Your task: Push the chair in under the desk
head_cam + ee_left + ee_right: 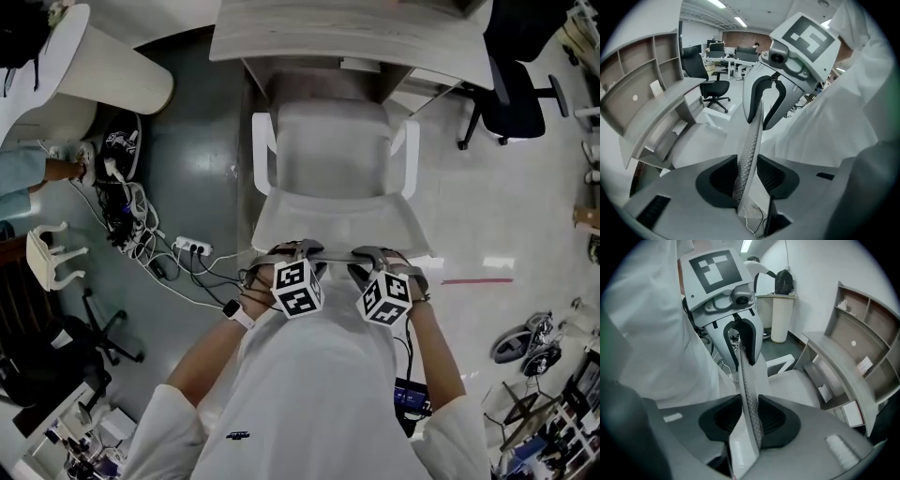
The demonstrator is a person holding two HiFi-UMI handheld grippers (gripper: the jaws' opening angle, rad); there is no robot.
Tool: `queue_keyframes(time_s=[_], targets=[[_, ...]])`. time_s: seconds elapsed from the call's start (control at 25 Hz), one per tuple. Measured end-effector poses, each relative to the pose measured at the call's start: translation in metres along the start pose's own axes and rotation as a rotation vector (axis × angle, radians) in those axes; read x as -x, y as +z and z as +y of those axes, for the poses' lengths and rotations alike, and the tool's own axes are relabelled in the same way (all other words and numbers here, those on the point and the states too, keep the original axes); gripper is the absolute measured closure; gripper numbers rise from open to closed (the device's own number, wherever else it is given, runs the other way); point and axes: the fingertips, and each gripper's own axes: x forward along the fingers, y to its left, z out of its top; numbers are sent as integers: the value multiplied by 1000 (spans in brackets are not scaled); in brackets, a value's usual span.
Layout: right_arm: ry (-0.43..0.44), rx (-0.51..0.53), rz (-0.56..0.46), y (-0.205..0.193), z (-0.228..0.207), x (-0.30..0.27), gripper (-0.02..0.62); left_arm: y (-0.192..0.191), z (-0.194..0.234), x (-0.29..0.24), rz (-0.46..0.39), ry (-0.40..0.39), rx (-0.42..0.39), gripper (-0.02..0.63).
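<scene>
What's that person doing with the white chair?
A person stands behind a white chair with a gripper in each hand. The left gripper and right gripper have their jaws clamped on the top of its backrest. The chair faces the desk, its seat not yet under it.

The left tongs (751,177) and the right tongs (750,420) have bodies of matt grey plastic, and their pads (774,174) are black and finely ribbed. Between the pads stands the back of the white office chair with mesh back (330,150), a rough woven mesh edged in smooth, faintly glossy white plastic. Beyond the tongs, the pale grey wood-grain tabletop (347,37) looks matt. The pale floor (497,206) to the right of the right tongs is polished and shiny
</scene>
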Motion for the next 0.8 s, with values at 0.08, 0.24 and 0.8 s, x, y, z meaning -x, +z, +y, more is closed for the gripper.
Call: queue_keyframes(time_s=[0.08, 0.24, 0.8], targets=[[9, 5, 15, -2, 0, -2, 477, 1, 0, -1, 19, 0, -5, 476], [12, 40, 40, -2, 0, -4, 481, 0, 1, -2, 25, 0, 0, 476], [-69, 33, 23, 4, -23, -5, 479, 7, 20, 0, 7, 51, -32, 485]])
